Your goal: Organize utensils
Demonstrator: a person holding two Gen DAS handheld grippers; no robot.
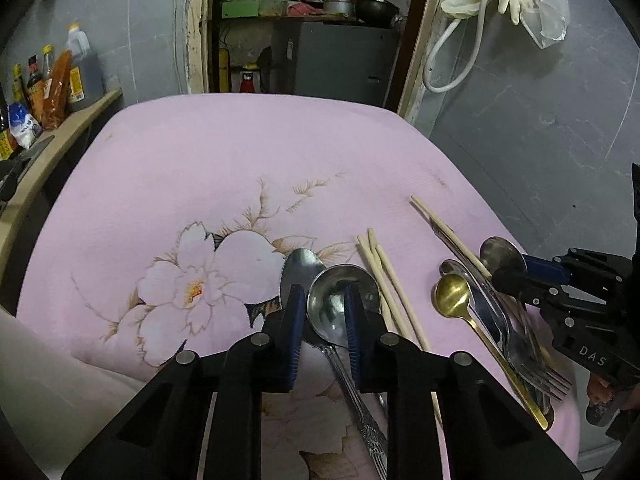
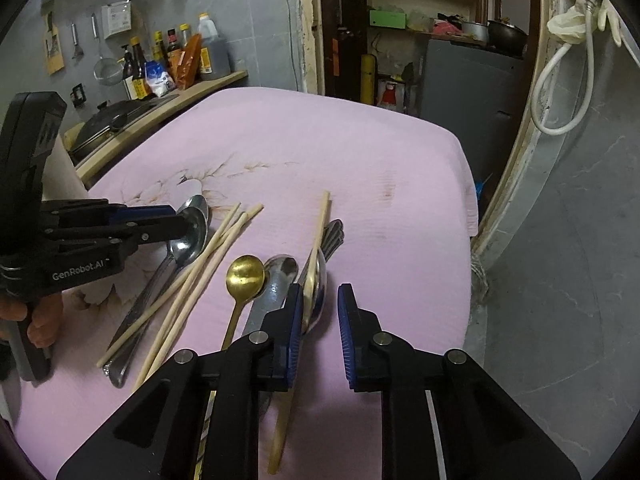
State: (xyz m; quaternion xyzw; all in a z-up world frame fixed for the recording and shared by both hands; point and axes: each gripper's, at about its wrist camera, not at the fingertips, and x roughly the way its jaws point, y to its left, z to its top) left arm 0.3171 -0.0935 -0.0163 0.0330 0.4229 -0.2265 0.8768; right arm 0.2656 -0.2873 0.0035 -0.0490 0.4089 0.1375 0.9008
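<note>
On the pink flowered cloth [image 1: 224, 160] lie steel spoons, pale chopsticks [image 1: 384, 276], a gold spoon [image 1: 452, 294] and a fork [image 1: 536, 376]. My left gripper [image 1: 324, 292] is shut on the bowl of a round steel spoon [image 1: 328, 316], which overlaps an oval spoon [image 1: 298, 268]. The left pad meets the bowl's rim and the right pad lies over the bowl. My right gripper [image 2: 320, 290] has narrow jaws around a steel spoon [image 2: 316, 280] standing on edge against its left pad. Cloth shows between that spoon and the right pad. A single chopstick [image 2: 320, 224] lies across it.
A wooden counter [image 2: 208, 84] with bottles [image 2: 172, 56] and a pan runs along the cloth's left side. A doorway with shelves [image 1: 280, 16] is behind. A grey wall with a white hose [image 1: 452, 52] and gloves is on the right. A person's hand [image 2: 40, 320] holds the left gripper.
</note>
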